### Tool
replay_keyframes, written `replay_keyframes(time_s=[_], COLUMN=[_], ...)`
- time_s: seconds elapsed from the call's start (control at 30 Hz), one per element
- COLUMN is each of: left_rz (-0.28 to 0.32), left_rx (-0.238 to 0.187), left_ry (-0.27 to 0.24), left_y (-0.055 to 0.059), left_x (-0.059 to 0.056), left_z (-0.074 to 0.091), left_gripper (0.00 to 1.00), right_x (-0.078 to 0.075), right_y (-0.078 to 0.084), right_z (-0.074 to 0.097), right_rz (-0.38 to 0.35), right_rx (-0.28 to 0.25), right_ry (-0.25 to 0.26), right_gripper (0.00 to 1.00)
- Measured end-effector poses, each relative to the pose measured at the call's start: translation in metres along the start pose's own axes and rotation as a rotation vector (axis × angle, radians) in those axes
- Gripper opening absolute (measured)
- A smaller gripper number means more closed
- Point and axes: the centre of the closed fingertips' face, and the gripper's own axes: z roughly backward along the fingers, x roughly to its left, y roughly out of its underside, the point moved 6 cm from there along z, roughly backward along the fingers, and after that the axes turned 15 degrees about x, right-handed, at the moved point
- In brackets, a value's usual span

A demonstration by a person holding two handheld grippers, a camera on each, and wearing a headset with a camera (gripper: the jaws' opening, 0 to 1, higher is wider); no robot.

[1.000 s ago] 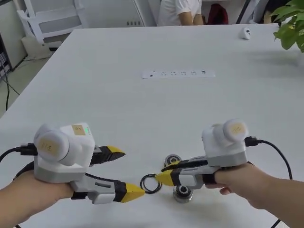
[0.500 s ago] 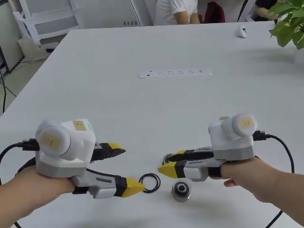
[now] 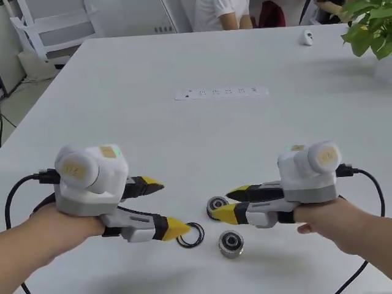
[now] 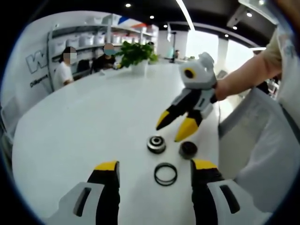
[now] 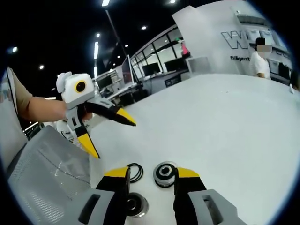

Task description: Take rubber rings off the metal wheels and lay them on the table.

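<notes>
Far wheel [image 3: 215, 202] partly behind fingers [image 3: 230, 214] of the right gripper [image 3: 219, 206]; plant [image 3: 366, 29] and person [image 3: 222, 12] half beyond the top edge.

Upper right of the right gripper view: a white wall [image 5: 206, 28] bears large outlined lettering [image 5: 234, 40] beginning "W", with a smaller line below where "ligent" reads. Upper left of the left gripper view: a far wall [image 4: 28, 47] shows a large "W". In the head view, stickers [image 3: 109, 151] on the left gripper [image 3: 173, 206] and right gripper [image 3: 222, 205] are too small to read.

The right tongs [image 3: 222, 205] have drawn back from the rubber ring [image 3: 201, 236], apparently lifting slightly.
</notes>
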Motion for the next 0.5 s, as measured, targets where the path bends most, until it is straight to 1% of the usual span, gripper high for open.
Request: replay_keyframes(time_s=[0.27,0.5], left_rz=[-0.013,-0.019], left_rx=[0.022,0.014], left_ry=[0.006,0.015], left_y=[-0.003,-0.009], left_x=[0.002,0.001], left_z=[-0.011,-0.018], left_gripper=[0.59,0.55], right_x=[-0.008,-0.012], right_y=[0.008,0.013], right_z=[0.0,-0.002], right_rz=[0.042,0.067], right_rx=[0.03,0.05], right_ry=[0.042,0.058], right_gripper=[0.36,0.34])
